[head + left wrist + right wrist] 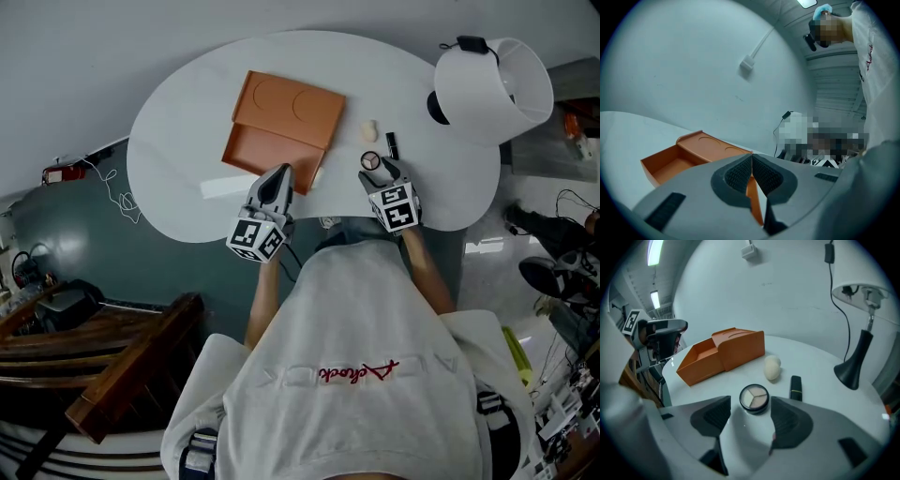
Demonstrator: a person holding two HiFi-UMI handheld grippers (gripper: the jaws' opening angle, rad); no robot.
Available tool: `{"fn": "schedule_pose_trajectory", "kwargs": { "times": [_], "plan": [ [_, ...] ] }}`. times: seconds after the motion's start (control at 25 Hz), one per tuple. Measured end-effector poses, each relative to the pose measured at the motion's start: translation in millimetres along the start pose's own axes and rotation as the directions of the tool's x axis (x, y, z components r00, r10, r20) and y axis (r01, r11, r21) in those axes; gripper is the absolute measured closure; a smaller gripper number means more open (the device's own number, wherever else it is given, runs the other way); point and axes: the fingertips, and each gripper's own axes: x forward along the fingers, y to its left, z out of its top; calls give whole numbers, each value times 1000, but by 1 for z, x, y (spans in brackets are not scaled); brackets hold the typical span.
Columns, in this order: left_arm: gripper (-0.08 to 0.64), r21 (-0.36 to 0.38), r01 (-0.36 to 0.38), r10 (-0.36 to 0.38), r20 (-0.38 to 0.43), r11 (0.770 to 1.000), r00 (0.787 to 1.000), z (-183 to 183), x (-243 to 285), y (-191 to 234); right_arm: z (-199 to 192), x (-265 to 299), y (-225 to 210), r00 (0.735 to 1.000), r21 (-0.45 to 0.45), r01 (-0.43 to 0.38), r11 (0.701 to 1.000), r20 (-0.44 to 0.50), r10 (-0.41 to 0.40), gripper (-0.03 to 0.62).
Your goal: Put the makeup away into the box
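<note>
An open orange box (284, 123) lies on the white table, its tray toward me and its lid folded back; it also shows as the orange box (721, 355) and the orange box (684, 157). A round eyeshadow compact (754, 398) lies just beyond my right gripper (751, 418), whose jaws stand open with nothing between them. The same compact (371, 160) sits just past the right gripper (379, 172). A cream makeup sponge (772, 367) and a black lipstick (796, 387) lie behind it. My left gripper (751, 174) is shut and empty at the box's near edge.
A white lamp (492, 89) on a black base (853, 364) stands at the table's right end, its cable running behind. A flat white strip (225, 187) lies left of the left gripper (274, 190). The table edge is close under both grippers.
</note>
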Motion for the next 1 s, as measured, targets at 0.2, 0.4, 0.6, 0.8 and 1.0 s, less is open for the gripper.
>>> {"fn": "schedule_pose_trajectory", "kwargs": {
  "times": [0.2, 0.4, 0.6, 0.8, 1.0],
  "plan": [
    [549, -3, -9, 9, 4, 1000, 1000, 2, 1, 6, 5, 13, -4, 998, -63, 23, 998, -52, -26, 330],
    [549, -9, -5, 5, 7, 1000, 1000, 3, 4, 9, 2, 17, -6, 996, -67, 24, 997, -89, -30, 349],
    [551, -6, -5, 5, 15, 1000, 1000, 6, 2, 10, 4, 17, -5, 996, -66, 8, 998, -87, -13, 365],
    [551, 10, -2, 1, 34, 1000, 999, 14, 1, 10, 32, 1, -8, 998, -75, 50, 996, 34, -48, 365],
    [549, 35, 0, -2, 68, 999, 998, 29, -5, 6, 80, -28, -4, 980, -69, 85, 994, 189, -70, 365]
  ]
}}
